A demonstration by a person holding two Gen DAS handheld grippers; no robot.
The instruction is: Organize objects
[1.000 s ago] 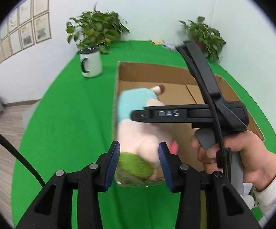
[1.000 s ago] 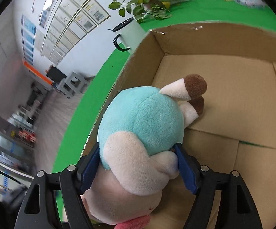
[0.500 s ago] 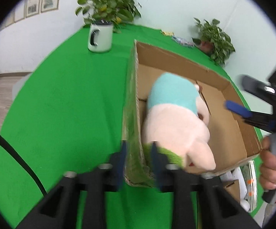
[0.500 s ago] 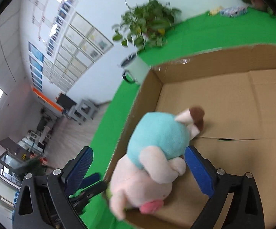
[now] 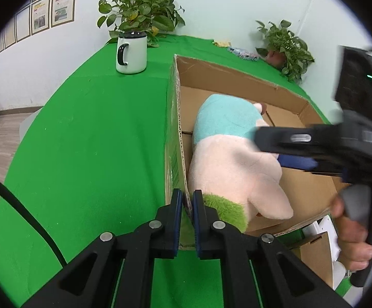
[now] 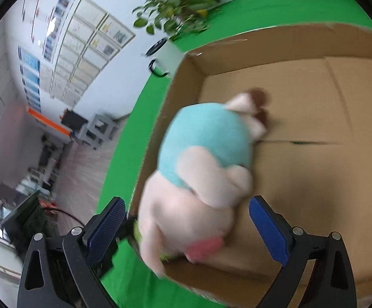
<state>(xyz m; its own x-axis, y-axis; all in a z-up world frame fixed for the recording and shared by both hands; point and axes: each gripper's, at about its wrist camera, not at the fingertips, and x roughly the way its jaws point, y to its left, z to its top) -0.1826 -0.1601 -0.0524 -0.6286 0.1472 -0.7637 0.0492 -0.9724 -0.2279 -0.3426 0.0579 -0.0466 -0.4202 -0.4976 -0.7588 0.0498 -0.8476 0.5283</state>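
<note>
The left hand-held gripper angles downward at the near corner of the cardboard box, its blue pads clenched on the box's corrugated left wall, one pad outside and one inside. The right hand-held gripper also tilts down over the near end of the box with its jaws spread wide and released; the plush toy lies between and beyond the pads, and neither pad presses on it. In the left wrist view the right tool crosses in from the right edge, blurred, with a person's hand wrapped round its grey grip. The plush toy, with a turquoise top, a pale pink body and a green tuft at its near end, lies inside the box against the left wall, its brown-tipped ears towards the far side. The box stands on a desk covered in bright green cloth. A white mug with a black handle stands beyond the box's far left corner, well apart from it, with a leafy plant behind it; a second potted plant sits at the far right by the pale wall. Framed sheets hang on the left wall, and wooden floor shows past the desk's left edge. The cloth left of the box is open, and the right half of the box floor is bare cardboard.
</note>
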